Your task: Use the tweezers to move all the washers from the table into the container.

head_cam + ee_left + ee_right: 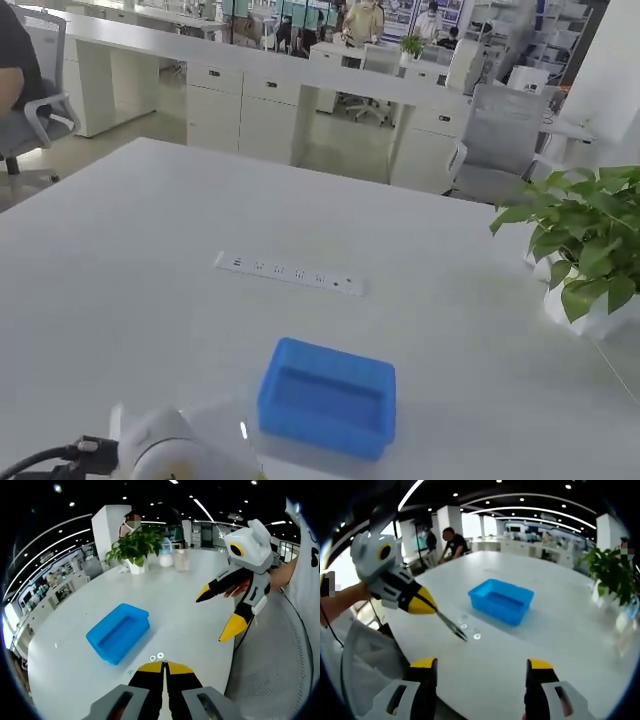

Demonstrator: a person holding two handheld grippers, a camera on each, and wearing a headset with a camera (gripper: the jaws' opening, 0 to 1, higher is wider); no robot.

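The blue container stands open on the white table. Three small washers lie on the table just beside it. In the right gripper view my left gripper comes in from the left, shut on metal tweezers whose tips hover by the washers. In its own view the left gripper has its jaws pressed together just short of the washers. My right gripper is open and holds nothing, held back from the washers. A gripper's white housing shows at the bottom left of the head view.
A white power strip lies on the table beyond the container. A potted plant stands at the right edge. Jars stand near the plant. Office chairs and desks, with people seated, lie behind the table.
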